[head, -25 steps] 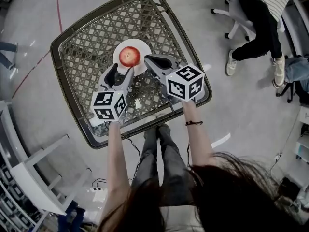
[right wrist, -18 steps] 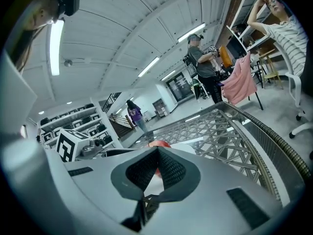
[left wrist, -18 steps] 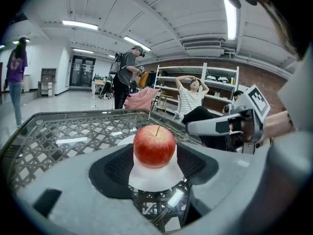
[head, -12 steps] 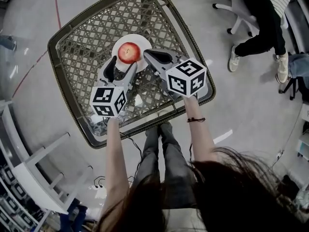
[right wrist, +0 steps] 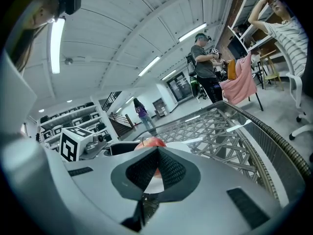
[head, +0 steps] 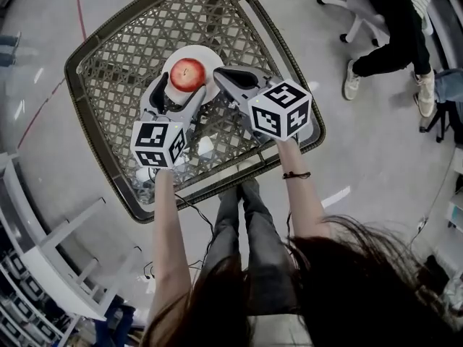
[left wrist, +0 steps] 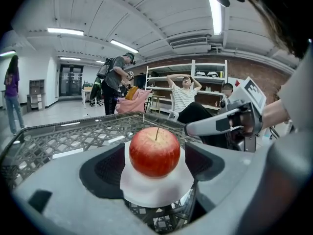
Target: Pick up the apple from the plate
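The fingers [left wrist: 103, 166] of the left gripper [head: 181, 87] have just been opening and are now spread wide. A second ago they were held narrower, at the near rim of the plate [head: 210, 59]. The apple [head: 187, 74] is now framed between them, though neither pad is seen to press on it. In the left gripper view clear gaps are left on both sides of the fruit. The apple itself has not been disturbed: it is seated upright, stem up, in the middle of the white plate on the far part of the lattice-topped bench [head: 108, 63].

The right gripper [head: 223, 80] is held just to the right of the plate. Its fingers are pressed together with nothing between them, and no change is seen in it over the last second.

From this it is judged that the approach is nearly done and that the grasp has been prepared but not yet made. A closing of the left fingers on the apple's sides is what appears to be called for next, followed by a lift clear of the plate.
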Motion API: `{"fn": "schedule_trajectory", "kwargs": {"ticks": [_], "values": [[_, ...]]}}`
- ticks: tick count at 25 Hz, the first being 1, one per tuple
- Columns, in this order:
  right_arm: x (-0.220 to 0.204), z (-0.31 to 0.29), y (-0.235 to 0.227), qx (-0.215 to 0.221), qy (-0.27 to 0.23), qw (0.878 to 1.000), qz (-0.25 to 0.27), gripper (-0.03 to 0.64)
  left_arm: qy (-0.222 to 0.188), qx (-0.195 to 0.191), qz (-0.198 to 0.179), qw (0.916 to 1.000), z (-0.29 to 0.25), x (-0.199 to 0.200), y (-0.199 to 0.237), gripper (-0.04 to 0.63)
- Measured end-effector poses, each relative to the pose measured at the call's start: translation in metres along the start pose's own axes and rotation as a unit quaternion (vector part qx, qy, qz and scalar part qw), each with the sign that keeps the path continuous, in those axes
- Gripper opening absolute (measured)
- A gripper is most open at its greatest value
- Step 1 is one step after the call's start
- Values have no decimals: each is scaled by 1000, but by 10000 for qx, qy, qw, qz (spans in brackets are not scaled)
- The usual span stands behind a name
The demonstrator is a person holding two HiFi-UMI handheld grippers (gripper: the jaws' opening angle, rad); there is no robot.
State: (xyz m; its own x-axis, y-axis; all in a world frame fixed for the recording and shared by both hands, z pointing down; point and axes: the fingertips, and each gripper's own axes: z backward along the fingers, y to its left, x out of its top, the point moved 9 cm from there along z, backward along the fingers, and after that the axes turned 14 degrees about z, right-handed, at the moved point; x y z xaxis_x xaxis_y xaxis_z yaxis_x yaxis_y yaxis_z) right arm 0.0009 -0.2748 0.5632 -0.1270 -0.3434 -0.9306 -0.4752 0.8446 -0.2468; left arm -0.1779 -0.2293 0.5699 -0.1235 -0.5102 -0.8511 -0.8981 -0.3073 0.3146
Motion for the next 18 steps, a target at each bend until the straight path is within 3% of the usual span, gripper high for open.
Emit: {"fn": "schedule_trajectory", "kwargs": {"ticks": [18], "values": [[-2, -8, -11, -96, -8, 9999, -30, 9, 131, -271, -443, 9986, -21, 6, 2, 397]]}}
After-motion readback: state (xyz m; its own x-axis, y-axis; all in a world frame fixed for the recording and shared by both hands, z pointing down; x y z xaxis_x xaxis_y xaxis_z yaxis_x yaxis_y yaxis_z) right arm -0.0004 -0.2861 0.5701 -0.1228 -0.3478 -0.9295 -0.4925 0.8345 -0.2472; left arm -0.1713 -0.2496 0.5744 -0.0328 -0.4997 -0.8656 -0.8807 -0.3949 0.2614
